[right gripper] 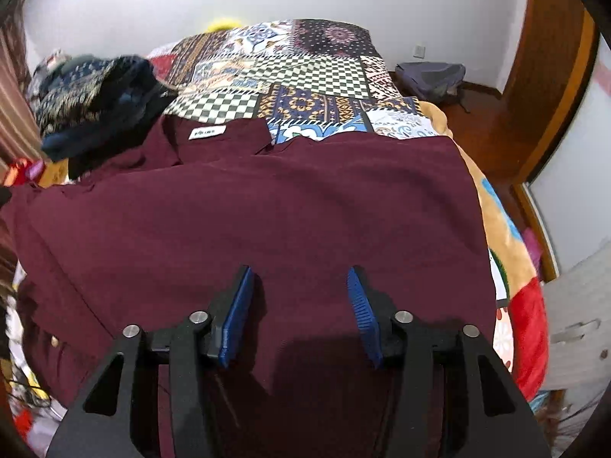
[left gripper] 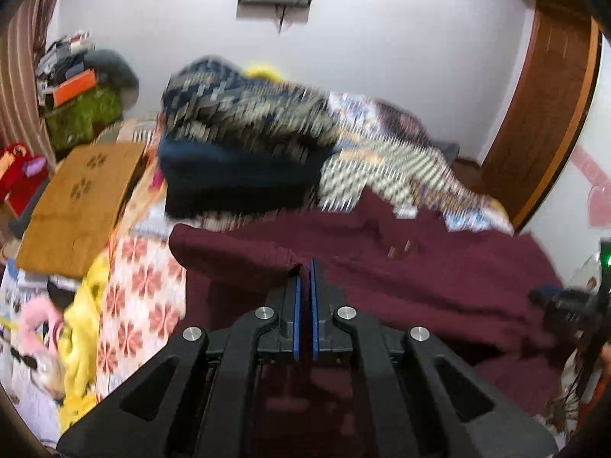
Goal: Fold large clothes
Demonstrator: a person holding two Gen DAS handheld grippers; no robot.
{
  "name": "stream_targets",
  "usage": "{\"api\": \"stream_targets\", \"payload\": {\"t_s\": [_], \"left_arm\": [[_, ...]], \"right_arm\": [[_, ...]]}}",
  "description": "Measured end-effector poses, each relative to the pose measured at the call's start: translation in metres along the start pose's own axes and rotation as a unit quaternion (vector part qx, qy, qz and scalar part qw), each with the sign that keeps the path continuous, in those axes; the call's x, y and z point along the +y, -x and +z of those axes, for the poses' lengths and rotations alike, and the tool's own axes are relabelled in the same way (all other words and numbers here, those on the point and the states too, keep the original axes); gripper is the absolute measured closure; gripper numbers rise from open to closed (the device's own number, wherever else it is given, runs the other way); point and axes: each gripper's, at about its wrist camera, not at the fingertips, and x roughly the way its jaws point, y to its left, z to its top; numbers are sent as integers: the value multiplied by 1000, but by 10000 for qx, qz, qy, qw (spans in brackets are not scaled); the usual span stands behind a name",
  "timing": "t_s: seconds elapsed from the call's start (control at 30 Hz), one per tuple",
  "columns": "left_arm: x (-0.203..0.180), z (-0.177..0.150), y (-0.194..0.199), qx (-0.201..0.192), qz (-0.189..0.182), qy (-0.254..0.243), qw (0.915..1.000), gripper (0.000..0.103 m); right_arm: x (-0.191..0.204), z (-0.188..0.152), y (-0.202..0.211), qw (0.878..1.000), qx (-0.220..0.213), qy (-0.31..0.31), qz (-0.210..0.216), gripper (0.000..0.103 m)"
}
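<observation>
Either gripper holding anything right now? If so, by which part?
Left gripper is shut on the maroon shirt, pinching a fabric edge by what looks like a sleeve. Right gripper is open above the shirt, holding nothing.

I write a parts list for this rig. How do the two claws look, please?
Both look alike. The left claw and the right claw have matte black angular linkage arms with cut-out slots, round silver pivot bolts and flat blue pads on the fingers. No cables or markings show.

Maroon shirt (right gripper: 267, 210) with a white label (right gripper: 208, 132); patchwork bedspread (right gripper: 305, 72) of checks and florals; blurred pile (left gripper: 236, 122), upper left, seemingly navy-patterned.
</observation>
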Motion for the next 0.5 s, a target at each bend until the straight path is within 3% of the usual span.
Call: {"api": "stream_targets", "payload": {"t_s": [0.13,0.27,0.4,0.47,0.5], "left_arm": [[22,-33,-11,494,-155,333,9981,95],[41,-60,-21,1000,-566,794,9902,95],[46,-79,-25,1323,-682,941,9844,92],[45,-84,-25,1402,-455,854,9854,75],[45,-87,-22,1383,-103,739,9876,58]], "right_arm": [[5,-3,1,9998,12,141,-147,48],[7,-5,0,9995,-56,140,-260,46],[10,-7,0,9993,-113,156,-312,46],[10,-6,0,9994,-139,144,-293,46],[9,-7,1,9994,-150,131,-271,46]]}}
